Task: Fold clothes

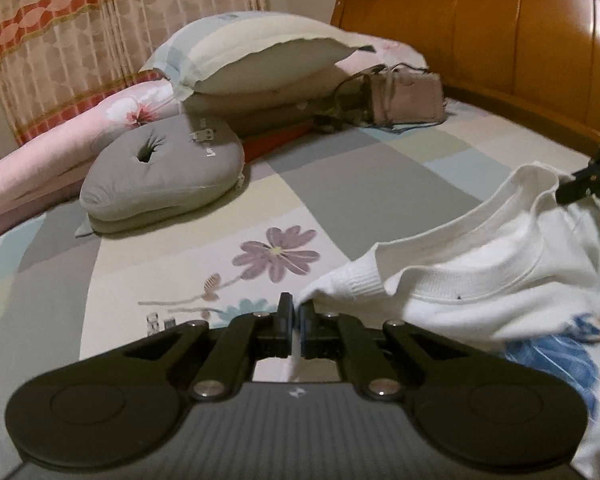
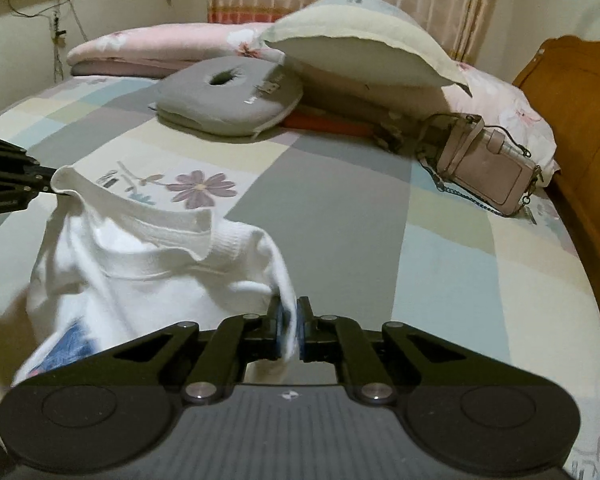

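A white sweatshirt [image 1: 480, 280] with a ribbed collar and a blue print hangs bunched above the bed, held at two shoulder points. My left gripper [image 1: 298, 312] is shut on its left edge, a thin fold of white cloth pinched between the pads. In the right wrist view the same white sweatshirt [image 2: 152, 276] droops to the left, and my right gripper [image 2: 290, 320] is shut on its other edge. Each gripper shows in the other's view: the right gripper [image 1: 560, 196] at the far right, the left gripper [image 2: 50, 186] at the far left, both at the collar.
The bed [image 1: 340, 168] has a patchwork sheet with flower prints. A grey ring cushion [image 1: 160, 172], stacked pillows [image 1: 260, 56] and a pink handbag [image 2: 488, 172] lie toward the far side. A wooden headboard [image 1: 500, 28] and a curtain [image 1: 60, 32] stand behind.
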Demonstrator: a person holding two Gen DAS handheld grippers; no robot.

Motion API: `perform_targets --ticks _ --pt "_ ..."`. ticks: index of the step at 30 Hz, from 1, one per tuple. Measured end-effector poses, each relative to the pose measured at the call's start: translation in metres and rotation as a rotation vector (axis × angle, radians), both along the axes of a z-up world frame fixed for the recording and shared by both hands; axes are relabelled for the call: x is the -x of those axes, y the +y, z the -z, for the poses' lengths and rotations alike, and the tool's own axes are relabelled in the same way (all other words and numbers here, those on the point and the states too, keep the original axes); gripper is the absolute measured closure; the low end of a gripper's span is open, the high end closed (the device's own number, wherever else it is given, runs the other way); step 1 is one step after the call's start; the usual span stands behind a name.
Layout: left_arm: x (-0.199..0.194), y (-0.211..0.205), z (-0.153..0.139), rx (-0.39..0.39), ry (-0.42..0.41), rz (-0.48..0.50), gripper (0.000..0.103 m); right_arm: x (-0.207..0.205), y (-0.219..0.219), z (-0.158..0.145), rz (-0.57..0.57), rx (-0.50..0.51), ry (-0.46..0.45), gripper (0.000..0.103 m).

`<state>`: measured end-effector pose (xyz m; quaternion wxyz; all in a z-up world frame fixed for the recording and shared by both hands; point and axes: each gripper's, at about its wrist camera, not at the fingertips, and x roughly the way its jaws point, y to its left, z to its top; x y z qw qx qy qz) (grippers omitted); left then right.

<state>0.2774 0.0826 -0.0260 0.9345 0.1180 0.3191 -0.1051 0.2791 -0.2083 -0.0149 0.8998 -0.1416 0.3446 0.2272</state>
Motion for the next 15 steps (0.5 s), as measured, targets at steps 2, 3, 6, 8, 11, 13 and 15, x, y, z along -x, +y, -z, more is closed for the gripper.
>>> perform_targets --ticks 2,3,6,8,11,13,15 --pt "-0.020 -0.002 0.001 -0.018 0.005 -0.004 0.102 -0.021 0.001 0.002 0.002 0.004 0.014 0.095" --pt "-0.030 -0.003 0.002 -0.027 0.007 -0.006 0.102 -0.031 0.003 0.003 0.006 0.013 0.016 0.095" --pt "-0.058 -0.005 0.003 -0.049 0.015 -0.017 0.102 -0.061 0.005 0.007 0.024 0.024 0.028 0.096" --pt "-0.079 -0.007 0.005 -0.063 0.019 -0.030 0.102 -0.080 0.006 0.011 0.040 0.035 0.032 0.096" --pt "-0.110 -0.011 0.010 -0.082 0.029 -0.045 0.102 -0.108 0.009 0.017 0.058 0.045 0.037 0.097" --pt "-0.129 -0.015 0.014 -0.097 0.036 -0.057 0.102 -0.126 0.012 0.021 0.066 0.056 0.036 0.097" --pt "-0.149 -0.017 0.018 -0.098 0.049 -0.067 0.102 -0.144 0.016 0.024 0.085 0.073 0.028 0.097"
